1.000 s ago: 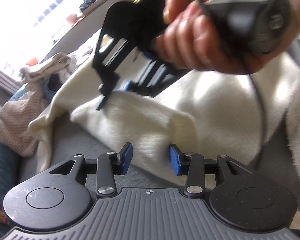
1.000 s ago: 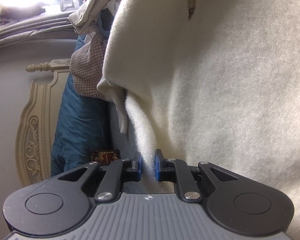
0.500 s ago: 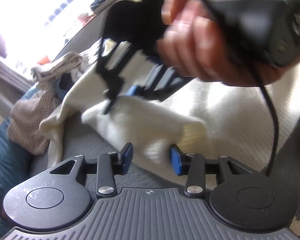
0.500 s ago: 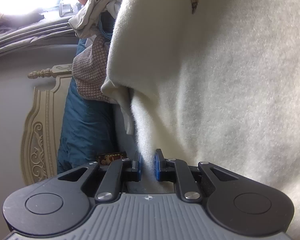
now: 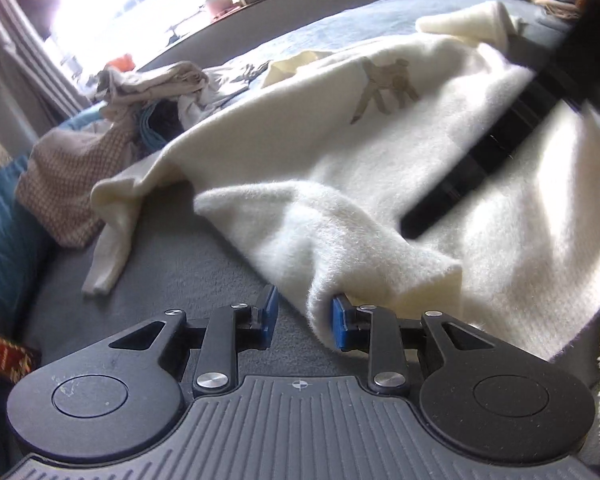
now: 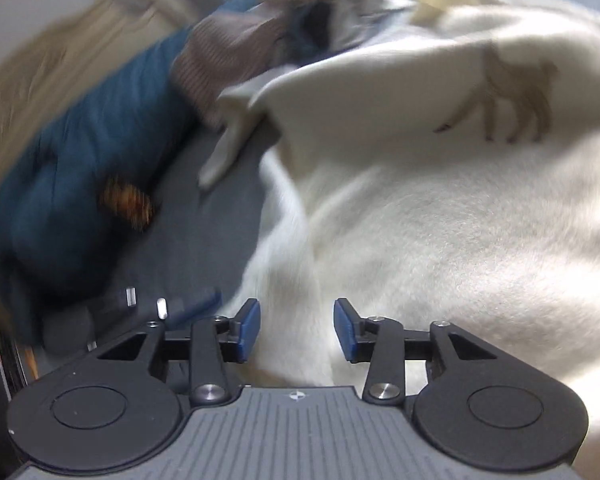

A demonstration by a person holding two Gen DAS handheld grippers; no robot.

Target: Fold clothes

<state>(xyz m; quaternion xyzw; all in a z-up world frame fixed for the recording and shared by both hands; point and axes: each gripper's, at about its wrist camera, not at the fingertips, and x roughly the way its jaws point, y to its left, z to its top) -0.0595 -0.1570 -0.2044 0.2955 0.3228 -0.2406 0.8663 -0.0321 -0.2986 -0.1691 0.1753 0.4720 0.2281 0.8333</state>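
The cream fleece garment point(image 5: 380, 168) is lying spread across the grey bed point(image 5: 188, 272). The right gripper point(image 6: 296, 328), jaws just opened, is hanging spread above it, holding nothing. The left gripper point(image 5: 305, 316), jaws closing, is bracketing a folded corner without pinching it yet. Judged next: complete that pinch.

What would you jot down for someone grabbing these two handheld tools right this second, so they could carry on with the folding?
Left tool: open, jaws have just been closing, with a fold of the cream sweater between them, not clamped.
Right tool: open, jaws have just been opening, and it has let go of the sweater, which lies under it.
The sweater is spread on the grey bed cover, one sleeve trailing left. Unfolded clothes pile beyond.
Done: one side partly folded in.
Left: clamp the fold, finish folding, then the pile.
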